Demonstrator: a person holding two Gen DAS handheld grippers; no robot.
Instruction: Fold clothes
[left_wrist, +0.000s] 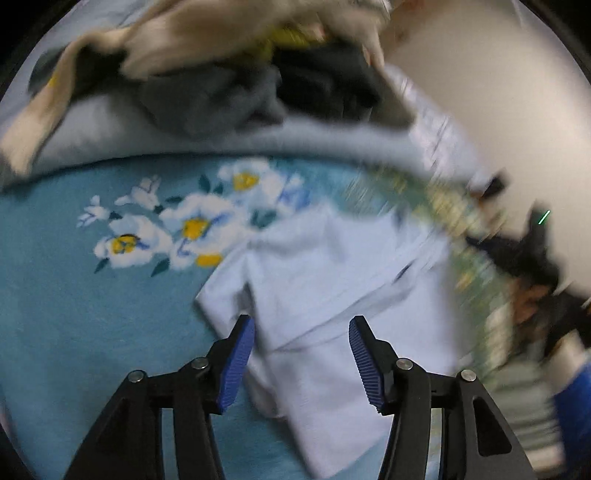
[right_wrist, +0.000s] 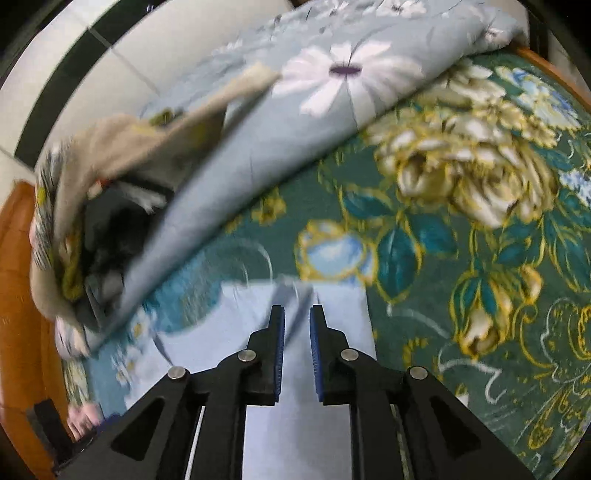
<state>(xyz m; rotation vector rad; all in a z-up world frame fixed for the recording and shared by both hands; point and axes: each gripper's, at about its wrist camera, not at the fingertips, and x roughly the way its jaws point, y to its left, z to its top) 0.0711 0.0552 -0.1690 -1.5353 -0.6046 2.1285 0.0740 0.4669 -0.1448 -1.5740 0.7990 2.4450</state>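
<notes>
A white garment (left_wrist: 332, 280) lies partly folded on a teal floral blanket (left_wrist: 74, 314), one sleeve turned out to the left. My left gripper (left_wrist: 301, 325) hovers just above its lower middle, open wide with nothing between the blue pads. In the right wrist view the same white garment (right_wrist: 251, 325) lies flat under my right gripper (right_wrist: 296, 314). Its jaws stand close together, and a raised fold of the cloth (right_wrist: 295, 299) runs up between the fingertips. Both views are motion-blurred.
A heap of beige, grey and black clothes (left_wrist: 229, 74) lies on a pale blue quilt (right_wrist: 295, 122) beyond the garment. A green floral bedspread (right_wrist: 461, 221) stretches right. An orange wooden bed edge (right_wrist: 18, 277) and a white tiled wall (left_wrist: 498, 92) border the bed.
</notes>
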